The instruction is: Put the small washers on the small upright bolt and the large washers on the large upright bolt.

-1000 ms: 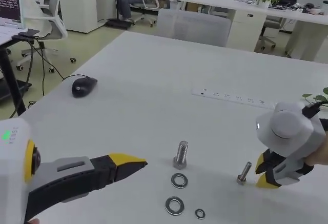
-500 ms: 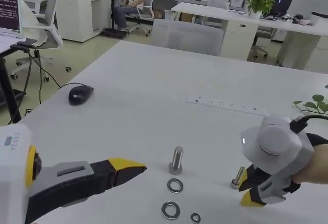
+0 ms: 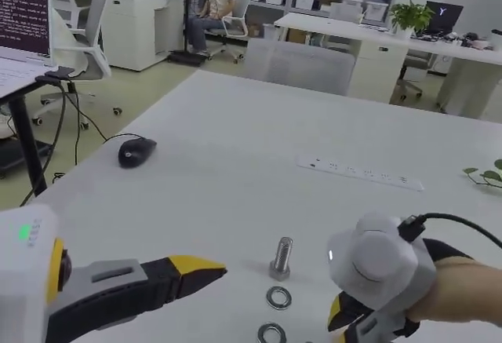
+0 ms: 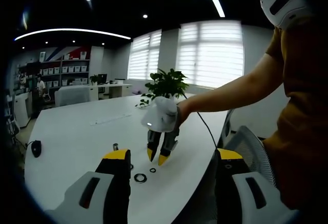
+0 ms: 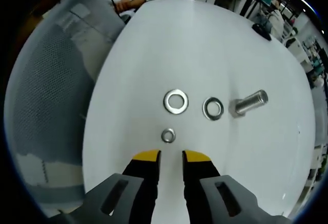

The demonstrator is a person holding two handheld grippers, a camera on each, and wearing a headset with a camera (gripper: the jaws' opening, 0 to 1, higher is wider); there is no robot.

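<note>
While the right claw (image 5: pixel 171 156) hovers narrowly parted and empty, the small washer (image 5: pixel 168 135) lies ahead, farther from the large bolt (image 5: pixel 249 103) than both large washers (image 5: pixel 176 101), toward the bench (image 5: pixel 205 39) edge. Left claw (image 4: pixel 172 155) spread, empty.

Black mouse (image 3: pixel 136 151), white power strip (image 3: pixel 359 173), potted plant (image 4: pixel 165 85)

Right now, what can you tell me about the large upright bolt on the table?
The large bolt looks like silvery metal, with a wider head at one end and a ridged, threaded-looking shank. It stands upright on its head on the white table, shank pointing up. Nothing grips it. A large washer lies flat close beside its base, apparently with a small gap between them, so only the table seems to touch the bolt.
</note>
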